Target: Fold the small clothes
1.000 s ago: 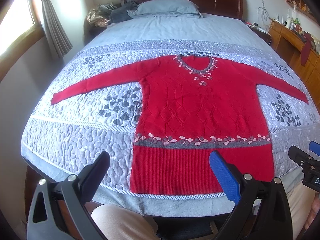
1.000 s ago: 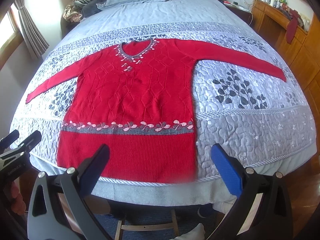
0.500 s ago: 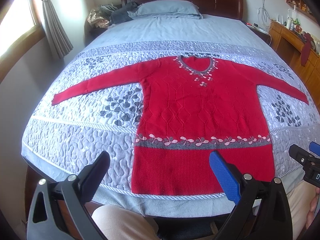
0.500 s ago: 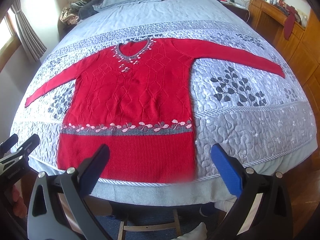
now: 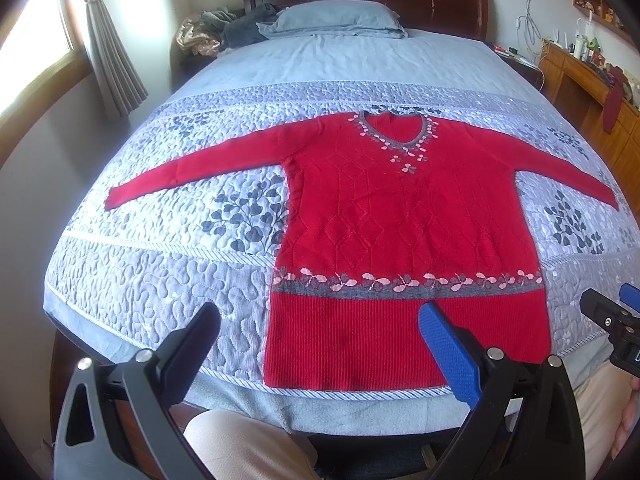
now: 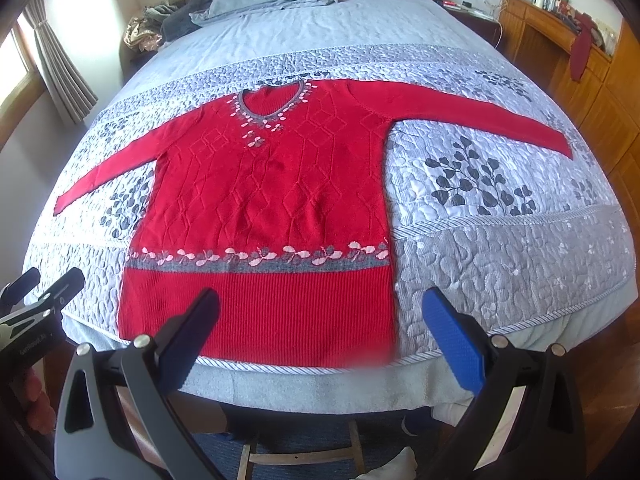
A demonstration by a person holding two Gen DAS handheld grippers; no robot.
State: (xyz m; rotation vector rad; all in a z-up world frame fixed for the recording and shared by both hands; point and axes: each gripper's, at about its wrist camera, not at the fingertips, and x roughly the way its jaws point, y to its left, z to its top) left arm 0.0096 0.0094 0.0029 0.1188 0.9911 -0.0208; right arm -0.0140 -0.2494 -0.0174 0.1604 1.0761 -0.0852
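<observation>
Both grippers, left gripper and right gripper, hang wide apart and empty short of the bed's near edge, the red sweater lying flat just ahead, sleeves spread, long axis running away toward the pillow.

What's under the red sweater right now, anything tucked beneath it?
The red sweater lies flat, sleeves spread, directly on the quilted bedspread, hem near the bed's foot edge. Whatever is beneath the knit is covered; no bulge suggests anything. Both grippers are open, short of it.
</observation>
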